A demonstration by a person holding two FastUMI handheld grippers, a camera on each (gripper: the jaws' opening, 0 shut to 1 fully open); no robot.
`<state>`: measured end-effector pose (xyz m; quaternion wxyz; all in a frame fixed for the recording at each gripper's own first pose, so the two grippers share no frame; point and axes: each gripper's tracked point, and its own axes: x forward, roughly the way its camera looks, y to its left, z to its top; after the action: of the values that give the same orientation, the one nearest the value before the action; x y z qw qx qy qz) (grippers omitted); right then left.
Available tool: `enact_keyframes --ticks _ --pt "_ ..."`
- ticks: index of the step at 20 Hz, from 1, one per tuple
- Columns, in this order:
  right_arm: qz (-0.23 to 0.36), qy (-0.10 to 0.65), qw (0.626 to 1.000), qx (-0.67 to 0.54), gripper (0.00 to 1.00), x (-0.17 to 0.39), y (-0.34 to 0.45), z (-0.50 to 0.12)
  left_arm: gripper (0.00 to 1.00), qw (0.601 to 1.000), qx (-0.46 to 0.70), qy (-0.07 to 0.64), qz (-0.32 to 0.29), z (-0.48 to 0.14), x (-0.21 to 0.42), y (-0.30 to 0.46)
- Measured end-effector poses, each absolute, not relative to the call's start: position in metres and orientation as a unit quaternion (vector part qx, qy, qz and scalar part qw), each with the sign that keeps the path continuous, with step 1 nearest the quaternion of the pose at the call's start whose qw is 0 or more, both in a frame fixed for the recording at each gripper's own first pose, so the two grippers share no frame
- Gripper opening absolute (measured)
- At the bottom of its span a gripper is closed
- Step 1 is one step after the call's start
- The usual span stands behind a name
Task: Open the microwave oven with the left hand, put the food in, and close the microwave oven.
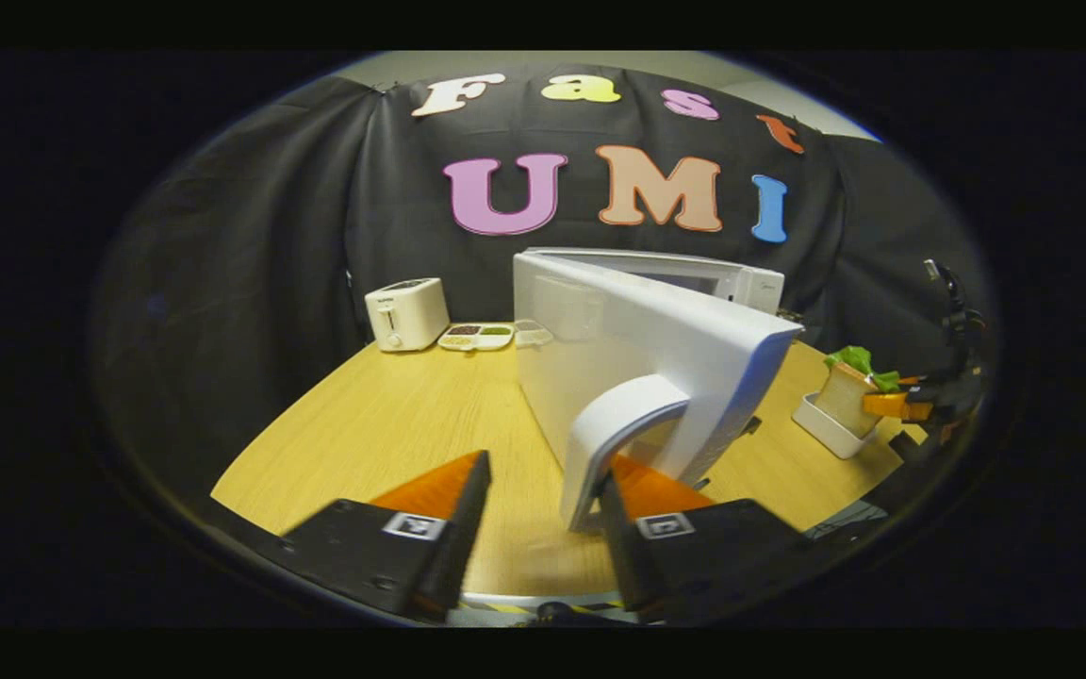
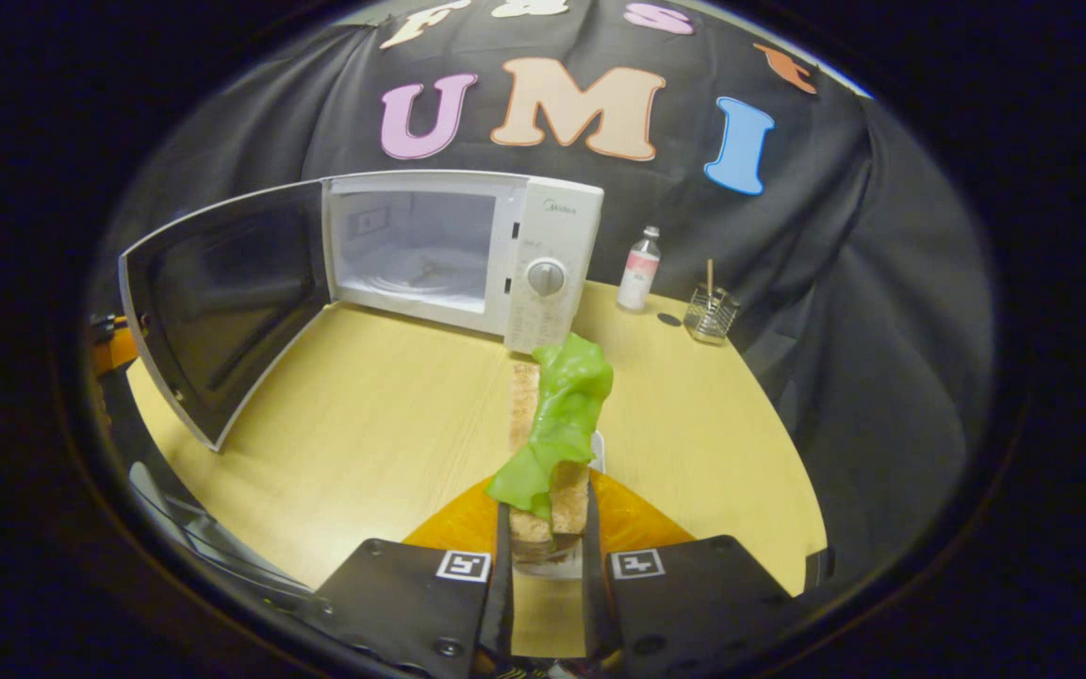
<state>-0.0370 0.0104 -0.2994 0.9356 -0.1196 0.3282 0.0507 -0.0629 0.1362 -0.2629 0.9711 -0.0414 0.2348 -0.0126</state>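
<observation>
Holding the sandwich (image 2: 552,443) tight between its fingers, the right gripper (image 2: 548,566) waits before the open microwave (image 2: 468,255), far ahead. The left gripper (image 1: 543,528) is spread wide around the door handle (image 1: 614,438), keeping the door (image 1: 656,349) open.

The left gripper view sits low and close behind the open microwave door (image 1: 656,349), facing its outer side and handle (image 1: 614,438). The right gripper view looks from farther back, across the table (image 2: 364,443), into the microwave (image 2: 458,250). Both share door and tabletop.
</observation>
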Motion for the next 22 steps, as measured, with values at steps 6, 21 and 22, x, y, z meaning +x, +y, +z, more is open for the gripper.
enact_keyframes --ticks 6,21,22 --pt "0.053 0.312 0.942 -0.107 0.32 -0.024 0.021 -0.272 1.0 0.979 -0.021 0.202 -0.022 -0.248 -0.073 0.138" --pt "0.039 0.369 0.89 0.266 0.31 0.074 0.174 -0.278 0.94 0.985 -0.079 0.155 -0.004 -0.189 -0.093 0.167" --pt "0.029 0.369 0.883 0.289 0.31 0.084 0.181 -0.281 0.97 0.987 -0.072 0.147 -0.008 -0.181 -0.091 0.17"
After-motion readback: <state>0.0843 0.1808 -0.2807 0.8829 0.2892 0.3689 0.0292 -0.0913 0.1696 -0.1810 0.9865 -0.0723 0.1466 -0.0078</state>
